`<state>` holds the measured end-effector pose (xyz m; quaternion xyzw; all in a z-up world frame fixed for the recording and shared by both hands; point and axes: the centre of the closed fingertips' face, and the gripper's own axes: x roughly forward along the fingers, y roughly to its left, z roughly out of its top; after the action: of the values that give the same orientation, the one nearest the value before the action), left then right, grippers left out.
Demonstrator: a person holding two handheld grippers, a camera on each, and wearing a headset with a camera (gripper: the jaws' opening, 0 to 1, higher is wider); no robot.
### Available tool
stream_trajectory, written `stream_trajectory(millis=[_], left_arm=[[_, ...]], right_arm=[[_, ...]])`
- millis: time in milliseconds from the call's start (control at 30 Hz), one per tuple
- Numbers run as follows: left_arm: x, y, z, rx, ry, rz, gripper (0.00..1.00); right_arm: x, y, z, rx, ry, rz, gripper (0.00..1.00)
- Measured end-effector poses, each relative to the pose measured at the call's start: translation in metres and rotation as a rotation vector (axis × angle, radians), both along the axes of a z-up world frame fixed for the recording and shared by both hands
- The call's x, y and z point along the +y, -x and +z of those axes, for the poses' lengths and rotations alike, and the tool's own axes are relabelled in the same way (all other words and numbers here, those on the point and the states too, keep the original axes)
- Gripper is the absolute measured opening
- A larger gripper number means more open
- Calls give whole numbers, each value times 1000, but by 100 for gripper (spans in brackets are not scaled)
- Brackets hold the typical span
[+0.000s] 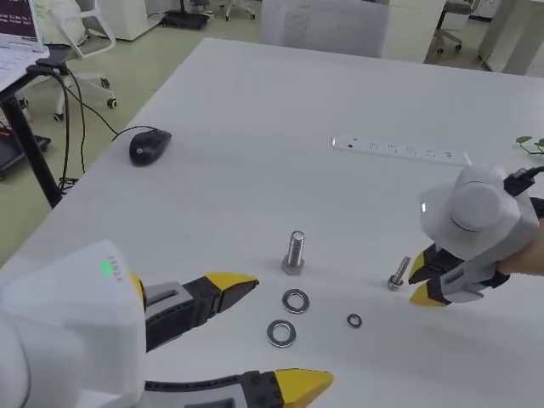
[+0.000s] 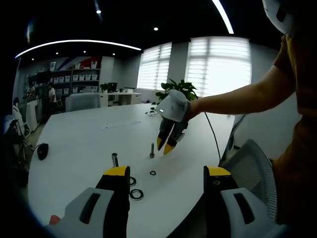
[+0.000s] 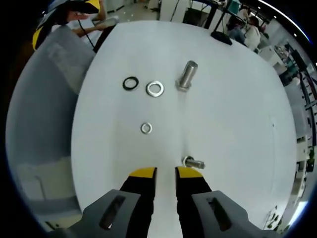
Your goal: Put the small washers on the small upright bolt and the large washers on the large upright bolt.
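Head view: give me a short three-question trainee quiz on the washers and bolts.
1. True or false: a washer already sits on the large silver upright bolt.
2. How many loose silver metal washers lie on the white table?
3. The right gripper is nearest to: A) the black computer mouse, B) the small silver upright bolt, C) the white power strip.
Key: 1 false; 2 three; 3 B.

Left tool (image 2: 168, 172) wide — washers (image 2: 136, 194), bolts (image 2: 115, 159) ahead
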<state>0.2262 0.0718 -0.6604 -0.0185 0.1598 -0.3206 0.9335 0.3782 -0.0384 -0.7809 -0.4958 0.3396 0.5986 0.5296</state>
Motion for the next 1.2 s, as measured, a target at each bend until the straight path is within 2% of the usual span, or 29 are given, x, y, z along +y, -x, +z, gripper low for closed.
stream_trajectory(millis=[533, 633, 800, 867, 1200], left_arm=[[1, 5, 5, -19, 0, 5, 59], [1, 6, 5, -15, -1, 4, 59], [1, 6, 5, -15, 0, 4, 59], [1, 6, 5, -15, 3, 5, 59], [5, 4, 4, -10, 6, 14, 59]], right_arm=[[19, 19, -7, 27, -5, 49, 16], [25, 26, -9, 52, -4, 63, 15], [36, 31, -14, 61, -2, 85, 16], [39, 36, -17, 89, -1, 95, 16], [46, 35, -32, 109, 20, 97, 17]])
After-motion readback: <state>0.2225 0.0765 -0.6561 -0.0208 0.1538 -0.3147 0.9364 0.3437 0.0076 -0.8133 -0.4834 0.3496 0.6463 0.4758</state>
